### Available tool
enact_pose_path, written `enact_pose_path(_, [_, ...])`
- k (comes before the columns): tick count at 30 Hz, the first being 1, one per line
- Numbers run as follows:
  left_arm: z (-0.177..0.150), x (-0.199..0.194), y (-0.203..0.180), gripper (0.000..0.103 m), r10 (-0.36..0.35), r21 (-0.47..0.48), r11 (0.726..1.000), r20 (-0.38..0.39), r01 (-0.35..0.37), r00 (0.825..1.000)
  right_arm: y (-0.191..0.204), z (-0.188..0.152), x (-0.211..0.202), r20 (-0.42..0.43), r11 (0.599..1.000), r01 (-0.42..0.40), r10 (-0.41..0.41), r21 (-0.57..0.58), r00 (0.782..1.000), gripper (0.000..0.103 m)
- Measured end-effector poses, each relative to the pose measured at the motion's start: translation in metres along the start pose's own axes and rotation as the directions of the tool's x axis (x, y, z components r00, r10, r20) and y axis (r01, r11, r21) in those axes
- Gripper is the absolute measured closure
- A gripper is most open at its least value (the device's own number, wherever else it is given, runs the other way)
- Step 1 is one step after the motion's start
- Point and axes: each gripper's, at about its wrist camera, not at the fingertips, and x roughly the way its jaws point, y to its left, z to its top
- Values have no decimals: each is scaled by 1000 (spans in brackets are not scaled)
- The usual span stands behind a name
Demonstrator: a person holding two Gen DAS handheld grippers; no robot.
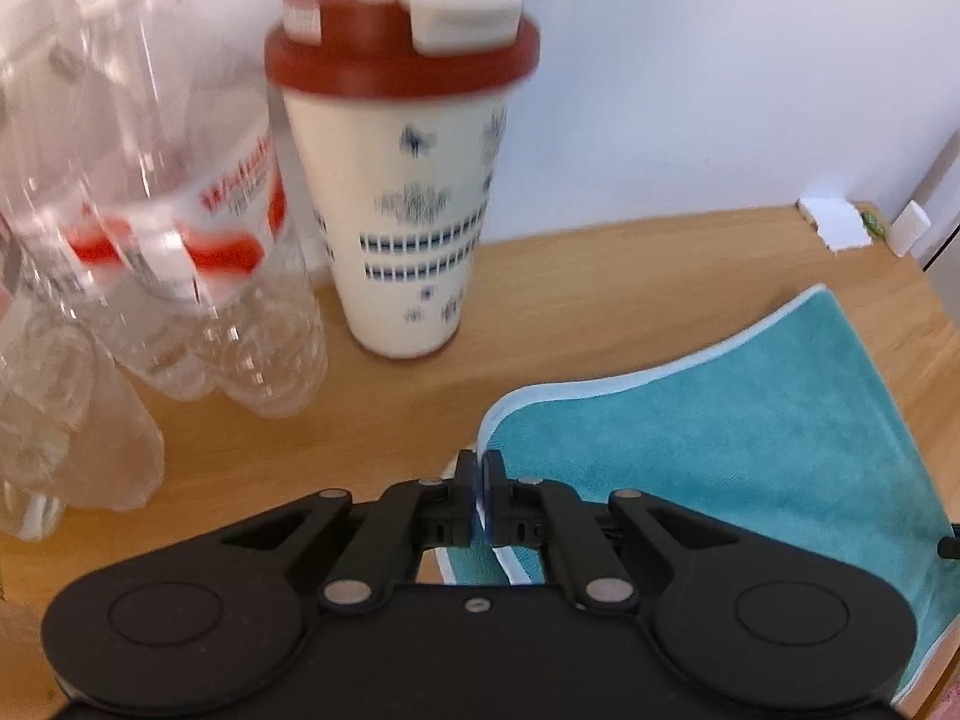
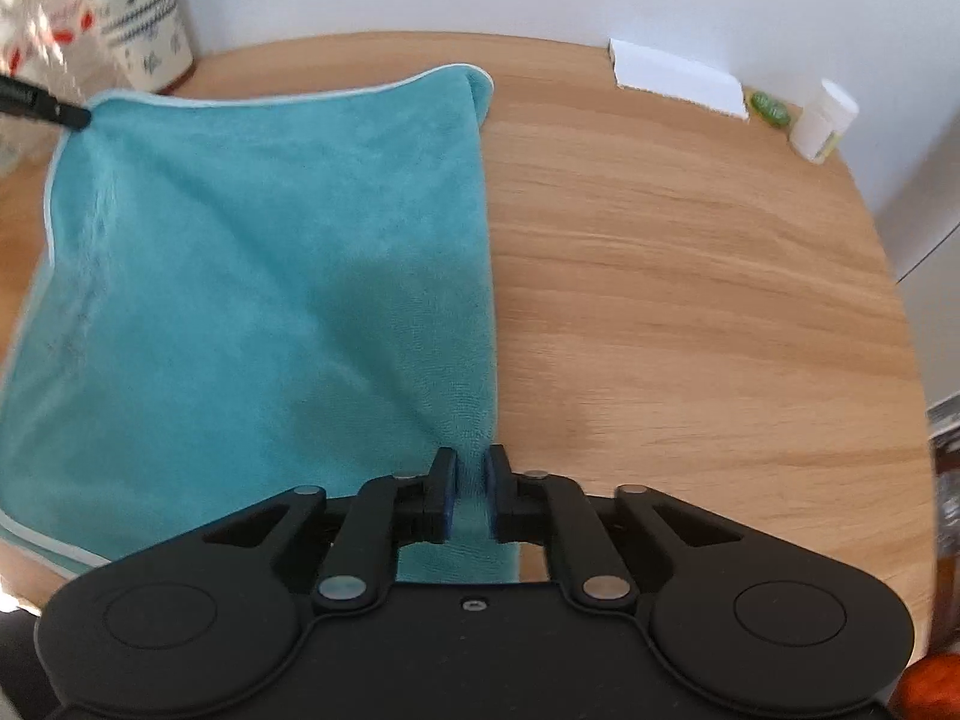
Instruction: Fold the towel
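In the left wrist view, the left gripper (image 1: 480, 483) is pinching the pale-edged corner of the teal towel (image 1: 750, 438), whose cloth is stretching away to the far right over the wooden table (image 1: 600, 300); a cup (image 1: 408, 198) and 2 clear bottles (image 1: 180, 240) are standing far left. In the right wrist view, the right gripper (image 2: 471, 495) is clamping the towel's (image 2: 270, 300) folded right edge, its long axis running near to far.

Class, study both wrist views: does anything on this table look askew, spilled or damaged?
Nothing spilled or damaged. The teal towel lies slightly skewed, its far right corner bunched over. Both the left gripper and right gripper pinch its edges. The cup stands upright.
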Motion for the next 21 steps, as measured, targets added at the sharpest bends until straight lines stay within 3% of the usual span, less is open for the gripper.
enact_pose_path(2, [-2,6,0,101,11,1,1000,-11,-11,1000,-4,4,-3,10,1000,-5,5,9,1000,72])
enact_pose_path(5, [-4,15,-1,101,30,12,999,-23,-29,999,-15,14,-8,58,998,-30,27,47,998,71])
enact_pose_path(11, [-5,27,-7,101,51,18,999,-53,-50,997,-40,81,3,191,994,-49,29,102,981,70])
enact_pose_path(15, [-10,26,-8,101,60,-8,998,-62,-61,996,-52,132,39,201,983,-143,118,115,972,70])
enact_pose_path(16, [-11,27,-7,101,59,-17,998,-63,-61,996,-53,141,47,209,980,-159,132,118,969,72])
enact_pose_path(18, [-11,27,-7,101,63,-40,997,-68,-66,996,-58,157,59,204,968,-213,184,132,962,88])
enact_pose_path(21, [-13,26,-5,101,71,-49,996,-73,-74,995,-65,175,80,183,956,-258,231,141,955,89])
